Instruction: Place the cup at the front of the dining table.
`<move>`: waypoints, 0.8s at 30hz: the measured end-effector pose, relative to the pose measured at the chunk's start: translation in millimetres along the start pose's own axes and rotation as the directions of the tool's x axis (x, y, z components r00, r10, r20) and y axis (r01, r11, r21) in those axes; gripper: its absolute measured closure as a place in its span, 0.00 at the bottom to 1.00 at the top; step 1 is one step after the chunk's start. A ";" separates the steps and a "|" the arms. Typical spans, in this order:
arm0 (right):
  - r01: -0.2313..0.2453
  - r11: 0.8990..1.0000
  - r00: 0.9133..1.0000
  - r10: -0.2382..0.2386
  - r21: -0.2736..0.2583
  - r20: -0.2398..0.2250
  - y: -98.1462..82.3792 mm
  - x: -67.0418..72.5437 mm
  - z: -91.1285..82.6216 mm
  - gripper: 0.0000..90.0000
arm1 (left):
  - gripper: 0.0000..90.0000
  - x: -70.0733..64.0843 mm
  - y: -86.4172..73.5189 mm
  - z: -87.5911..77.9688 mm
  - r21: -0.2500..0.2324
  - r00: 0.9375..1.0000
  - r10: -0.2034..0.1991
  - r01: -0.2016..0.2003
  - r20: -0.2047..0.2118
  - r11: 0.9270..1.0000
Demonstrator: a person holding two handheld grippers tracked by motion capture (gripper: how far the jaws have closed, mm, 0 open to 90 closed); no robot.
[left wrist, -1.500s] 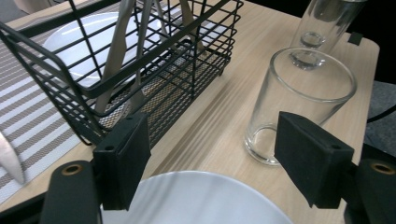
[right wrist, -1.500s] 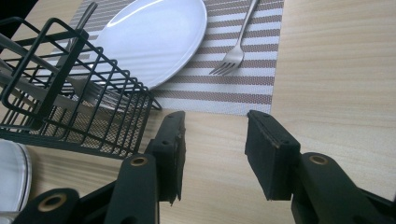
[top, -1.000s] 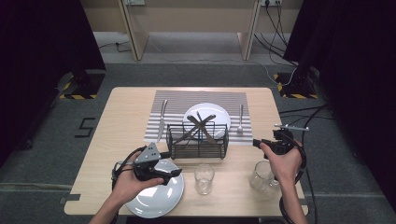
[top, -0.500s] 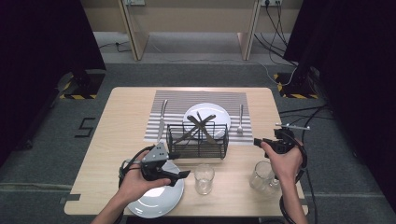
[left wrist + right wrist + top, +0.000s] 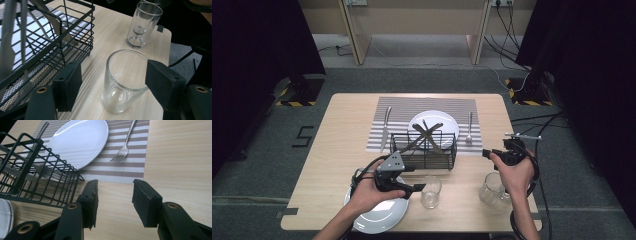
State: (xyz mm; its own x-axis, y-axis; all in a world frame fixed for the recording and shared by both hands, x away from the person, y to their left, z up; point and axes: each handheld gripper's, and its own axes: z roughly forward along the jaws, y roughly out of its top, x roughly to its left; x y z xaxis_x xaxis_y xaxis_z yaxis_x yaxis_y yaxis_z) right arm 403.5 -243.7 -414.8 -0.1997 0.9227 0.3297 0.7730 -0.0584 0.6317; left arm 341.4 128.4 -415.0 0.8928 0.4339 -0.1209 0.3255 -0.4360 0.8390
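A short clear glass (image 5: 431,192) (image 5: 123,77) stands upright on the table near its front edge. My left gripper (image 5: 424,188) (image 5: 113,82) lies level with the glass between its jaws. The jaws have just been closing; the left pad (image 5: 70,87) still stands apart from the glass and the right pad (image 5: 162,85) sits at its rim. A taller glass (image 5: 492,189) (image 5: 142,25) stands farther right, under the right hand. My right gripper (image 5: 486,153) (image 5: 115,200) is open over bare wood, with nothing between its jaws.
A black wire basket (image 5: 424,150) (image 5: 50,45) (image 5: 32,177) holding cutlery stands just behind the short glass. Behind it a striped placemat (image 5: 412,107) carries a white plate (image 5: 432,122) (image 5: 80,142), a fork (image 5: 469,127) (image 5: 123,147) and a knife (image 5: 384,127). Another white plate (image 5: 377,215) lies under the left hand.
My left gripper has slid to the right from over the near plate, and its jaws now flank the short glass. The right hand has kept still.
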 end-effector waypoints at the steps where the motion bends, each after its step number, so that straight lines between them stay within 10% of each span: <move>1: 0.001 1.000 1.000 -0.001 -0.001 -0.001 0.1 0.4 -0.4 0.62 | 0.33 0.1 0.1 1.5 0.004 1.000 0.001 -0.001 0.001 1.000; 24: -0.007 1.000 1.000 0.007 -0.003 0.000 -1.8 -0.9 -3.5 0.61 | 0.45 2.4 1.3 33.3 0.077 0.999 -0.021 0.018 0.028 0.997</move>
State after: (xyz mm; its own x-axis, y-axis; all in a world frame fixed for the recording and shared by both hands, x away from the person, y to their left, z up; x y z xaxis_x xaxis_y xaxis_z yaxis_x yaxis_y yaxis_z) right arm 400.1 -245.8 -413.7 -0.1939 0.9224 0.3339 0.7725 -0.0662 0.6315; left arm 354.3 102.6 -431.9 0.8942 0.4208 -0.1529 0.3650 -0.4875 0.7932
